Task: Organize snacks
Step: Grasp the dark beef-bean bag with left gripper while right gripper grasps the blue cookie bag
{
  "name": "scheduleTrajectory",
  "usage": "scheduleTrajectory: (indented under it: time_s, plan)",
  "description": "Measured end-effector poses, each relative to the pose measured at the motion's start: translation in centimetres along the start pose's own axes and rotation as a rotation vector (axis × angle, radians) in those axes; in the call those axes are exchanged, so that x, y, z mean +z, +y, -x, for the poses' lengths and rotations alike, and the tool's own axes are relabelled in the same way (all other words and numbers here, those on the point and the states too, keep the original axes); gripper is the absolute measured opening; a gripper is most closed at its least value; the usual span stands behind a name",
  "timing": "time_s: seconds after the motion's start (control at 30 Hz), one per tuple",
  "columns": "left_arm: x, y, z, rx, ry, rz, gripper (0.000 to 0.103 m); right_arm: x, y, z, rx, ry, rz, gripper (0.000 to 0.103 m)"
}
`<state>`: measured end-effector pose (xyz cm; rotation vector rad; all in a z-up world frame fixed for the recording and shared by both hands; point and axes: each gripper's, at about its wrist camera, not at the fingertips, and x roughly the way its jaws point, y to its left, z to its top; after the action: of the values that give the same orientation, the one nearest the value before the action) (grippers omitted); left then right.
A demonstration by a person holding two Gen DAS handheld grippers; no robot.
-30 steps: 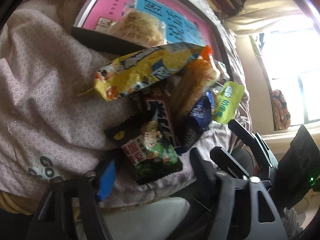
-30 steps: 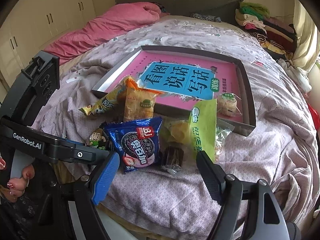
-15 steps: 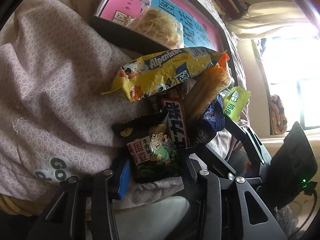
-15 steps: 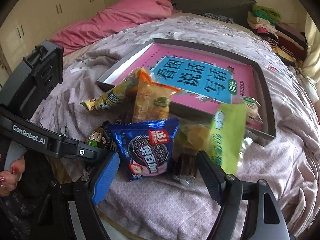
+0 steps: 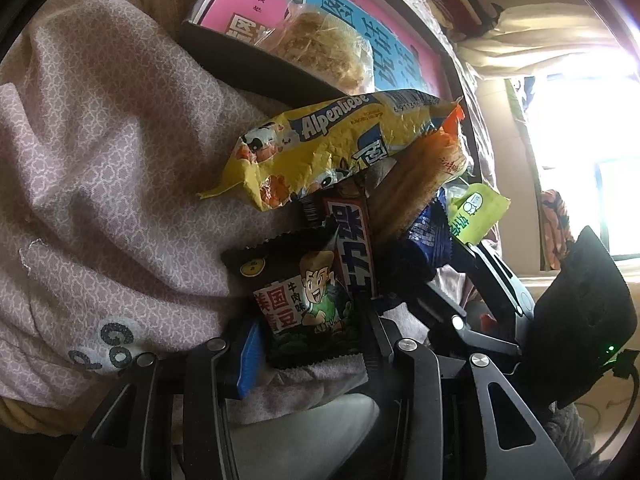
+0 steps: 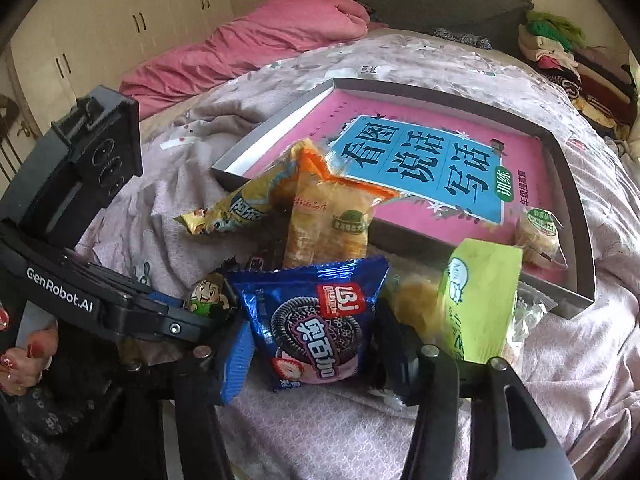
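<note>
The snacks lie heaped on the bed before the tray [image 6: 576, 216]; the left tool [image 5: 310, 332] clamps the dark bean packet [image 5: 308, 312]; the right tool [image 6: 312, 332] is closing around the blue cookie pack [image 6: 316, 316], a glossy crinkled wrapper.

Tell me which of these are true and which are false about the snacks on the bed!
1. The blue cookie packet sits between the fingers of the right hand-held gripper. True; its jaws are closing.
2. The tray holds a pink book. True.
3. The yellow Alpenliebe bag lies inside the tray. False; it lies in the pile in front of the tray.
4. The left hand-held gripper is at a green juice bottle. False; the dark green bean packet is between its fingers.
5. The tray has no snacks in it. False; a wrapped pastry lies in its corner.
</note>
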<state>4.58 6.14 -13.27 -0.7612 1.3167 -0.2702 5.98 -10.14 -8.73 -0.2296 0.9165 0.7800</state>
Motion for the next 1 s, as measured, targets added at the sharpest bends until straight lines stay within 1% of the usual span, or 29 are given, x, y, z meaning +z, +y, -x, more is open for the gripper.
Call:
scheduleTrajectory:
  time_s: [0.03, 0.27, 0.43, 0.53, 0.67, 1.0]
  plan:
    - [0.0, -0.1, -0.1, 0.003, 0.0, 0.0, 0.044, 0.0, -0.1, 0.1, 0.003, -0.003, -0.007, 0.051]
    - [0.5, -0.9, -1.0, 0.025, -0.001, 0.002, 0.043, -0.1, -0.7, 1.9, 0.015, -0.053, -0.049, 0.051]
    - [0.7, -1.6, -1.2, 0.039, -0.002, -0.018, 0.038, 0.0, -0.8, 2.8, 0.023, -0.079, -0.069, 0.051]
    - [0.4, -1.9, -0.6, 0.049, -0.012, -0.041, 0.035, 0.1, -0.7, 3.4, 0.024, -0.093, -0.069, 0.051]
    - [0.2, -2.8, 0.3, 0.06, -0.037, -0.078, 0.035, 0.0, -0.7, 4.1, 0.022, -0.111, -0.071, 0.051]
    - [-0.5, -5.2, 3.3, 0.034, -0.114, -0.144, 0.035, 0.2, -0.8, 5.7, 0.013, -0.159, -0.087, 0.051]
